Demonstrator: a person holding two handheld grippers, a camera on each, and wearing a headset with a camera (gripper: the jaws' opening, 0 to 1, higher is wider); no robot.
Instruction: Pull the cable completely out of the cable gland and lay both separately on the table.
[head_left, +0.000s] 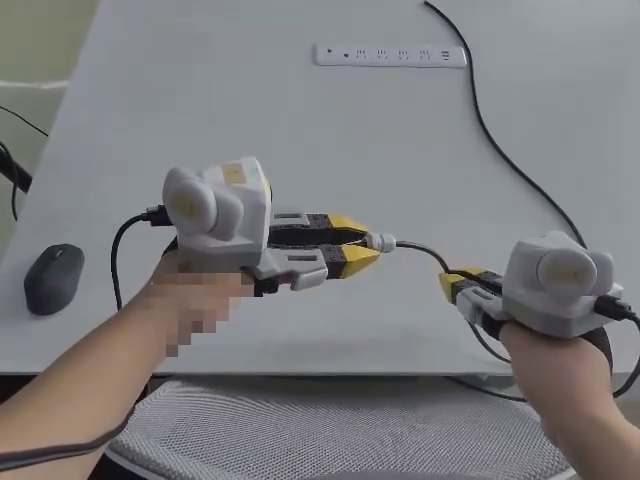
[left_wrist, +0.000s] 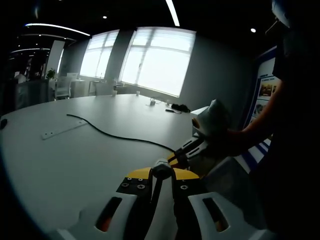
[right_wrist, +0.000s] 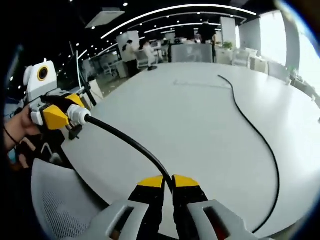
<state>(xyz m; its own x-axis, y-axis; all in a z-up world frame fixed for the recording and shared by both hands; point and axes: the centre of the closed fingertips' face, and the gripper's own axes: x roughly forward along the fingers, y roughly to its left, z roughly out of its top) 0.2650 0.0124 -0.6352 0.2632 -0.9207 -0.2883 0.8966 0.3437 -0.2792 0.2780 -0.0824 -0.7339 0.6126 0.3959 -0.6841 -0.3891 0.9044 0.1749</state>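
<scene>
Head view: the white cable gland (head_left: 383, 241) is half hidden, pinched in the left claw (head_left: 368, 241), with its black cable (head_left: 422, 251) pinched in the right claw (head_left: 449, 281).

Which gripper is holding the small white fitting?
The left gripper: its jaws clamp the white cable gland, whereas the right gripper pinches only the black cable.

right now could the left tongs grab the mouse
Probably not yet: the left tongs are shut on the cable gland, though the mouse lies in the open to their left.
</scene>
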